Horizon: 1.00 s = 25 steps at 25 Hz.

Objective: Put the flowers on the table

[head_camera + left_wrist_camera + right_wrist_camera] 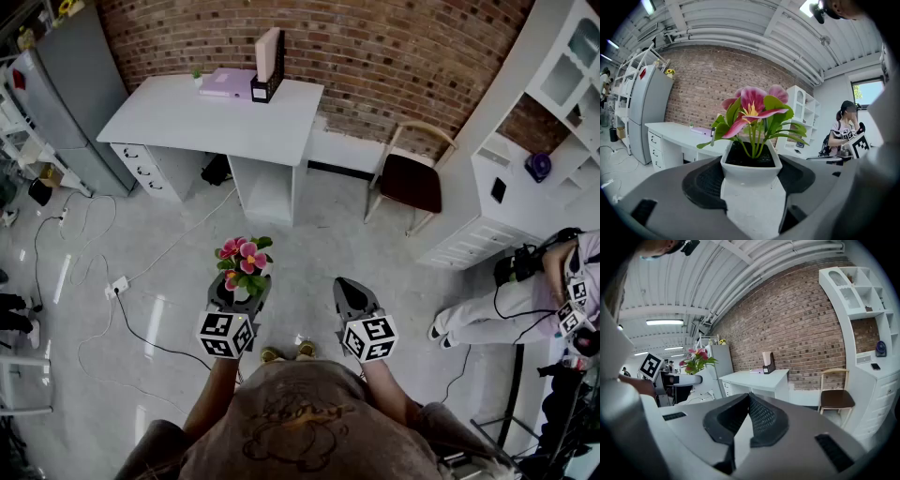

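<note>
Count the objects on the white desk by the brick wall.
3, all at the back of the desk: a small green plant at left, a flat lilac book beside it, a file holder at right. Anything behind the holder is hidden.

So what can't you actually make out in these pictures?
Flower pot sides: left gripper view, covered by the left claw pads.
Person at the right: head view, cut off by the edge.
Pink thing on the desk: head view, too small to identify.
</note>
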Motion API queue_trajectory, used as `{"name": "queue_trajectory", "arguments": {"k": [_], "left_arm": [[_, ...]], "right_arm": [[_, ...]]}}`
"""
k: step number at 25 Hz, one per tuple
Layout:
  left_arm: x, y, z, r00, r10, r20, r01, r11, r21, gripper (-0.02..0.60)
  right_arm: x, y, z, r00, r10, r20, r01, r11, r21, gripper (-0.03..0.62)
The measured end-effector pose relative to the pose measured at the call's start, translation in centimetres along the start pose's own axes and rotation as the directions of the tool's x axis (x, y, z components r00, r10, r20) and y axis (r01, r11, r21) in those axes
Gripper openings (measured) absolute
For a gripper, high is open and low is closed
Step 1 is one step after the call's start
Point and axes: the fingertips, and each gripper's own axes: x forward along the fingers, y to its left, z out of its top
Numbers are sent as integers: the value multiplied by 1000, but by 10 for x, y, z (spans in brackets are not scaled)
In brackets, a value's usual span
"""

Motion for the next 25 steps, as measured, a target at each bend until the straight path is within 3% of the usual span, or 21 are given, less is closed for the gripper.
{"name": "queue_trajectory", "arguments": {"k": [25], "left_arm": [[-2,21,-12,998,-54,-38,55,998,30,359]], "right_arm": [[15,26,-13,1000,-29,9,28,999,19,3]]}}
